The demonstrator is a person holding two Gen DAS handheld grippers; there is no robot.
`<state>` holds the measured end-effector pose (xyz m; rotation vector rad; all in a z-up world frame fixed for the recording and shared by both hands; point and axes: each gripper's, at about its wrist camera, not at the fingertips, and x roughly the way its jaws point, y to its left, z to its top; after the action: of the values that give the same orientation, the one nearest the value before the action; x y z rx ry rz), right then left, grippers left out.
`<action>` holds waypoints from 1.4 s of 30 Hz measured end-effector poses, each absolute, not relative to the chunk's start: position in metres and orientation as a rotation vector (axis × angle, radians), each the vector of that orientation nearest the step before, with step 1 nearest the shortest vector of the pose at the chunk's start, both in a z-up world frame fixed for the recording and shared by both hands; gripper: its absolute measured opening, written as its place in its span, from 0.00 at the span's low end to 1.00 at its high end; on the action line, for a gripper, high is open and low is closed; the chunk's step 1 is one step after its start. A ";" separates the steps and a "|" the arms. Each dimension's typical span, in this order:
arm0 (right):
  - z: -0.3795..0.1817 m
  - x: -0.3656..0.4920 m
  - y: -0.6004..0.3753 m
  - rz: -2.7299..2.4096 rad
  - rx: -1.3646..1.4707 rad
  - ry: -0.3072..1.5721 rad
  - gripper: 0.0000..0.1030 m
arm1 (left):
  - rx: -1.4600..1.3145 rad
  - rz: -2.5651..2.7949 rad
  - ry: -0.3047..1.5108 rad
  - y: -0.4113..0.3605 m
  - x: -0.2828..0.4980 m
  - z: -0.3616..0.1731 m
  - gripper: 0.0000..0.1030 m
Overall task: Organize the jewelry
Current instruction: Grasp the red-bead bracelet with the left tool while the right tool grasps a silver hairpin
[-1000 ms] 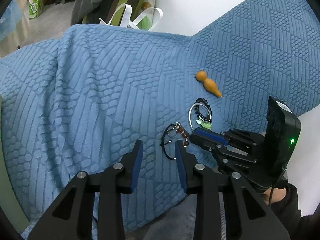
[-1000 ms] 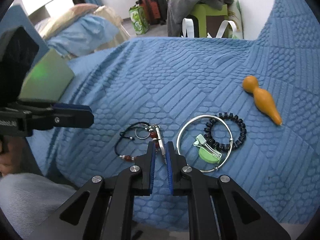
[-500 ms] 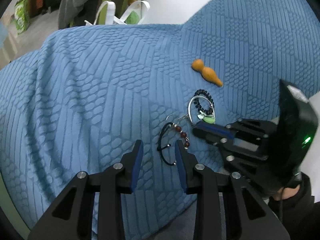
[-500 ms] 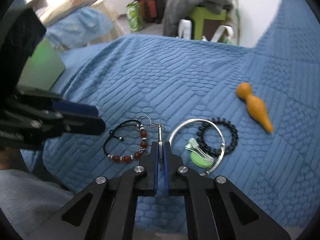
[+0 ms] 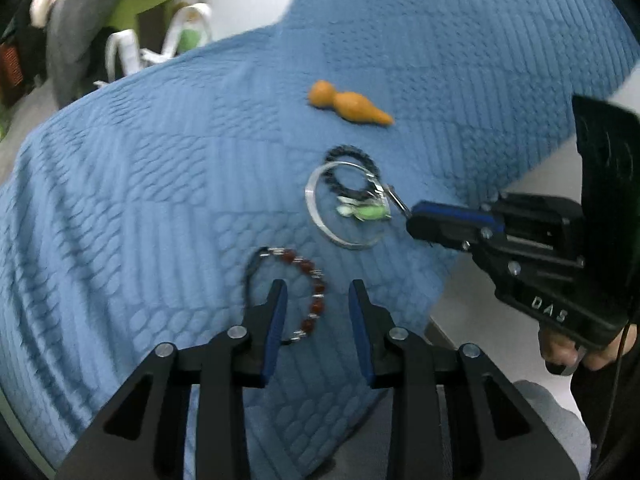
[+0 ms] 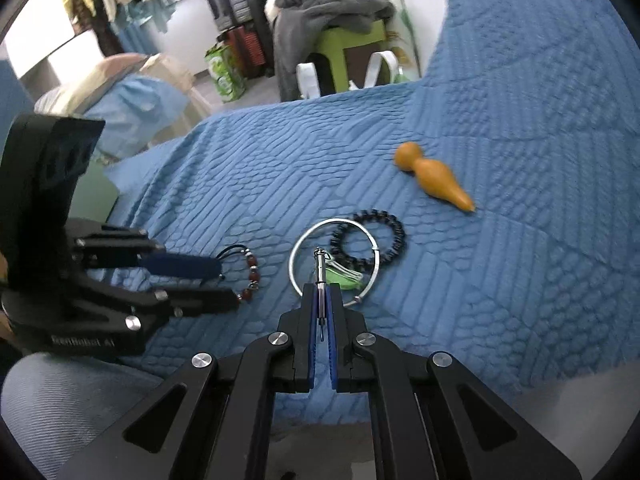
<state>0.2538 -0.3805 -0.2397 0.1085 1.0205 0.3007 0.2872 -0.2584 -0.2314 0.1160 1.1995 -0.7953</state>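
Observation:
A red-bead bracelet [image 5: 312, 280] on a black cord lies on the blue quilt [image 5: 160, 200]. My left gripper [image 5: 316, 300] hovers over it, its jaws closing, with the beads between the pads but untouched. My right gripper [image 6: 320, 300] is shut on a small metal clasp [image 6: 319, 268], held over a silver bangle [image 6: 296, 256]. A black-bead bracelet [image 6: 392, 228] and a green pendant [image 6: 340, 276] lie inside the bangle. In the right wrist view the left gripper [image 6: 224, 284] is beside the red-bead bracelet [image 6: 252, 272]. In the left wrist view the right gripper [image 5: 412, 220] is at the bangle [image 5: 316, 216].
An orange gourd-shaped piece [image 5: 348, 106] [image 6: 432, 176] lies beyond the bracelets. The quilt's near edge drops off just below the grippers, above a grey-trousered knee [image 6: 60, 392]. Behind the bed stand a green stool with grey clothes [image 6: 332, 12] and white bag handles [image 6: 308, 76].
The right gripper shut on the metal clasp and carried it rightward, away from the red-bead bracelet to over the bangle. The left gripper moved across until the red beads lay between its fingers.

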 end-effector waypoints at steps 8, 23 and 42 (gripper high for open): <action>-0.240 0.244 -0.395 0.275 0.128 1.024 0.03 | 0.219 -0.761 1.204 -0.273 0.286 -0.242 0.20; -0.222 0.235 -0.398 0.260 0.123 1.017 0.03 | 0.250 -0.674 1.174 -0.282 0.274 -0.251 0.06; -0.160 0.249 -0.352 0.216 0.048 0.956 0.03 | -0.070 -0.596 1.088 -0.206 0.265 -0.163 0.06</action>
<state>0.2488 -0.3521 -0.1597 0.0484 0.9555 0.2156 0.2655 -0.2064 -0.1633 -0.0698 1.0883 -0.5961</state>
